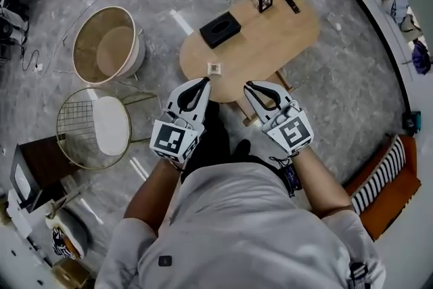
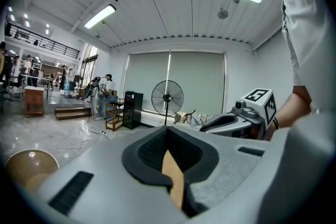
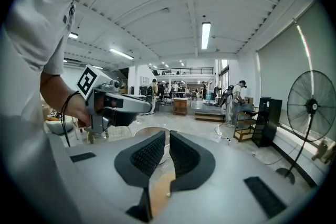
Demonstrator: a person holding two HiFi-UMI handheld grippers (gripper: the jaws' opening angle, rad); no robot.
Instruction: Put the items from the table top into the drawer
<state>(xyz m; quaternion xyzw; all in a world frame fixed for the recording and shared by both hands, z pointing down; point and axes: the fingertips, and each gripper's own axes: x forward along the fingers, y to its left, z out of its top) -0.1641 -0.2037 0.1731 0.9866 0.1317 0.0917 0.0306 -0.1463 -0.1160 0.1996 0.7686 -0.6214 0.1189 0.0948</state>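
At the wooden table's [image 1: 270, 37] near edge, left gripper [image 1: 203, 82] and right gripper [image 1: 249, 86], jaws together, empty.

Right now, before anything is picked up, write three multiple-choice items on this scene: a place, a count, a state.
1. The black box lies: A on the wooden table; B on the floor; C in a drawer.
2. Items on the table top: A two; B four; C six.
3. The right gripper has its jaws: A wide open; B shut on the box; C shut, empty.
A: the box sits on the tabletop. B: box, frame, remote, small square tile. C: the pads meet, nothing between.
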